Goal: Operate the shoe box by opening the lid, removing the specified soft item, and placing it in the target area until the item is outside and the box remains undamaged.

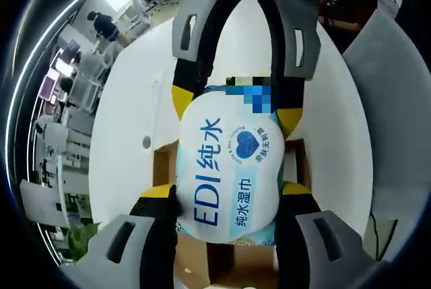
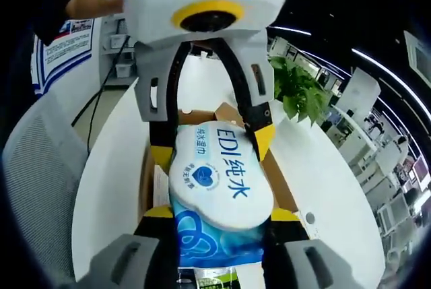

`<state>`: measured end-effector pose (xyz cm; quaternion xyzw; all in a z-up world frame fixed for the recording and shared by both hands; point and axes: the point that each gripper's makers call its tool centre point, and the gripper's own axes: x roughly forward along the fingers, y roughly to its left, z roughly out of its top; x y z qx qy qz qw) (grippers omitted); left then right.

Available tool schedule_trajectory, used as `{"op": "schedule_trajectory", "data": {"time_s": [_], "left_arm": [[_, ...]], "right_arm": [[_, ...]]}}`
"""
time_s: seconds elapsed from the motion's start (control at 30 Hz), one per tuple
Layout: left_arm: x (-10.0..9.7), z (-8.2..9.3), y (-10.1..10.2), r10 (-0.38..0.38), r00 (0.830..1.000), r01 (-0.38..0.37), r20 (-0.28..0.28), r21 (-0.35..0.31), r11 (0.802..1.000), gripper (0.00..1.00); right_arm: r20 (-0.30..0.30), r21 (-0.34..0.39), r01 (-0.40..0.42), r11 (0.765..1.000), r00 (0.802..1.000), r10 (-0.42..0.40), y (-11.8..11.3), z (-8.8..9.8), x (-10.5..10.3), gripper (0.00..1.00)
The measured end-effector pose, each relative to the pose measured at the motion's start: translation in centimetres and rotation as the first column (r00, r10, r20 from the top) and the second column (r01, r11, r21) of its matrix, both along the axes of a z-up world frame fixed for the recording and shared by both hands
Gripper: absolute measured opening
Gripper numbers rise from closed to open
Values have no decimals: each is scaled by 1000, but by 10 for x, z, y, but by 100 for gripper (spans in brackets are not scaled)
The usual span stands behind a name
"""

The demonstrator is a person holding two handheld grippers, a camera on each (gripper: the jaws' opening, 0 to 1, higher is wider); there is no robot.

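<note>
**Both claws pinch the wet wipes pack above the open shoe box**

Here in the left gripper view, the left claw (image 1: 225,198) rises from the bottom with its yellow-tipped fingers (image 1: 159,193) pressed against the two sides of a white and blue wet wipes pack (image 1: 229,168), printed "EDI" with Chinese characters and a blue heart mark. The pack bulges between the jaws, so the pinch is firm. From the top of that same view, the right claw (image 1: 231,104) comes in opposite, its yellow tips touching the far end of the pack on both sides.

Switch to the right gripper view and it mirrors: the right claw (image 2: 217,215) clamps the near end of the pack (image 2: 219,184), and the left claw (image 2: 212,144) reaches down from above, gripping the far end. So the soft pack hangs held at both ends, one claw on each.

Beneath it sits the brown cardboard shoe box (image 2: 279,184), open, its inner walls showing on either side of the pack (image 1: 161,168). The box rests on a round white tabletop (image 1: 128,134). A grey chair (image 2: 37,168) stands just beside the tabletop, and a green potted plant (image 2: 300,90) sits beyond it, in an office with desks behind.
</note>
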<state>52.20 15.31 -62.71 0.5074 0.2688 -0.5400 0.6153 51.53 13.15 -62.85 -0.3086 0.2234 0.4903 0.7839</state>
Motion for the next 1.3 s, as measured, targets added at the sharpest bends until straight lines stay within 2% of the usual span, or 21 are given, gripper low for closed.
{"op": "schedule_trajectory", "data": {"time_s": [0.23, 0.7, 1.03, 1.3], "left_arm": [[-2, -2, -30, -18, 1000, 18, -7, -12, 1000, 57], [-7, -12, -75, -36, 999, 35, -35, -41, 999, 57], [-6, -32, -99, -27, 998, 24, -59, -54, 998, 57], [-1, -59, -111, -12, 997, 7, -79, -64, 998, 58]], "right_arm": [[-5, -8, 19, 1000, 1000, -19, -30, -2, -3, 44], [-29, -24, 32, 999, 999, -33, -77, -12, -9, 44], [-51, -46, 24, 999, 998, -26, -99, -29, -8, 44], [-66, -65, 2, 998, 998, -6, -110, -54, -8, 44]]}}
